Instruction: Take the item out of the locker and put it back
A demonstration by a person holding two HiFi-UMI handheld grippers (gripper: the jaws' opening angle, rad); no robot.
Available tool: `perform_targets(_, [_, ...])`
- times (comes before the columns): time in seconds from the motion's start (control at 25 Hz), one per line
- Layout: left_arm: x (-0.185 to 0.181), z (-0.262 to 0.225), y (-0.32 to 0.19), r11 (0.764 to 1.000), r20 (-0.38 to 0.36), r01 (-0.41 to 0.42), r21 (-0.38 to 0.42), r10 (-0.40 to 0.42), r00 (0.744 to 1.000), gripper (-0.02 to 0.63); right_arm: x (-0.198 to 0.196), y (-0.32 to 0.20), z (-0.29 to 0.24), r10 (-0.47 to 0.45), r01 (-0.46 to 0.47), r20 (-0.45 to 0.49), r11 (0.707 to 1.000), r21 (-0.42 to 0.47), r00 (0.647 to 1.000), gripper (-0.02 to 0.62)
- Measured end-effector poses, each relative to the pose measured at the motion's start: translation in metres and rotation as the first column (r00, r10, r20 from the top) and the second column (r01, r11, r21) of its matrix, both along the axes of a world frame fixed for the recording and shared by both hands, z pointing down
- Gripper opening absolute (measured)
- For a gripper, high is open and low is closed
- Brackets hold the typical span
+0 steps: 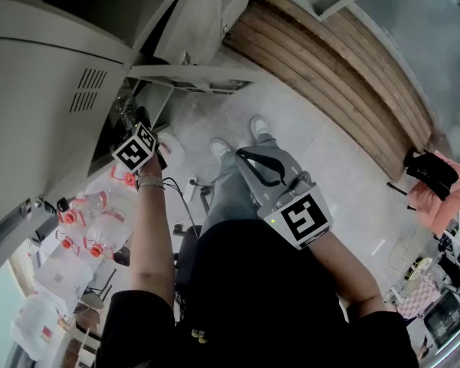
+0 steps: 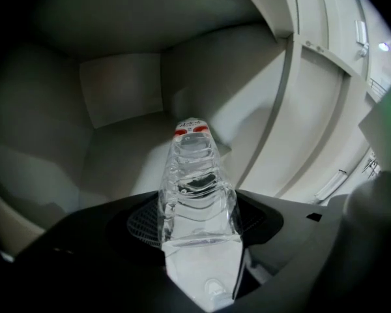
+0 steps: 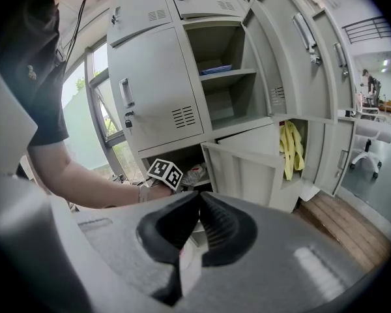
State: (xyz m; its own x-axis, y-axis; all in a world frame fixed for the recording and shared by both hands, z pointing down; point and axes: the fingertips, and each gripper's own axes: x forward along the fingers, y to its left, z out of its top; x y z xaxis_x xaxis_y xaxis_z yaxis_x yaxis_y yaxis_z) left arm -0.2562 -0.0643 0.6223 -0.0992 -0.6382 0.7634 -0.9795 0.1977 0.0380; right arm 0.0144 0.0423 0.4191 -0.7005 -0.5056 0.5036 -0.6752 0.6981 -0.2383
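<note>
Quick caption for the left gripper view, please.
Clear red-capped bottle in the jaws of the left gripper, cap pointing into the grey locker compartment.

My left arm is stretched far left, the left gripper [image 2: 199, 217] clamped on the bottle [image 2: 195, 168]. My right gripper [image 3: 199, 204] hangs near, angled down, jaws together and empty.

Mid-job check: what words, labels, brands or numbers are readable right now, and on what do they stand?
No text reads clearly in any view.
bottle: white label, print too blurred to read.
water jugs: any print is too small to read.
left marker cube, right marker cube: black-and-white square patterns only, no letters or numbers.
</note>
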Motion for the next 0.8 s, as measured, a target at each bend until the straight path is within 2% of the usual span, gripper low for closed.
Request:
perform_targets(0.36, [0.015,-0.005,0.021,1.0,-0.037,-0.02,0.014,0.02,0.999,0.305,-0.004,0.001,-0.005,-0.014,0.014,0.005,1.0,0.014,1.0,-0.002])
perform_targets(0.64, [0.028,-0.008,0.045,0.994,-0.03,-0.109,-0.004,0.108,0.994,0.305,-0.01,0.003,-0.01,-0.043,0.043,0.008,0.999,0.026,0.999,-0.002])
perform_targets(0.8, [0.033,-0.018,0.068,0.995,-0.048,-0.101,-0.005,0.1,0.994,0.305,-0.014,0.004,-0.011,-0.057,0.056,0.013,0.998,0.031,0.998,-0.002])
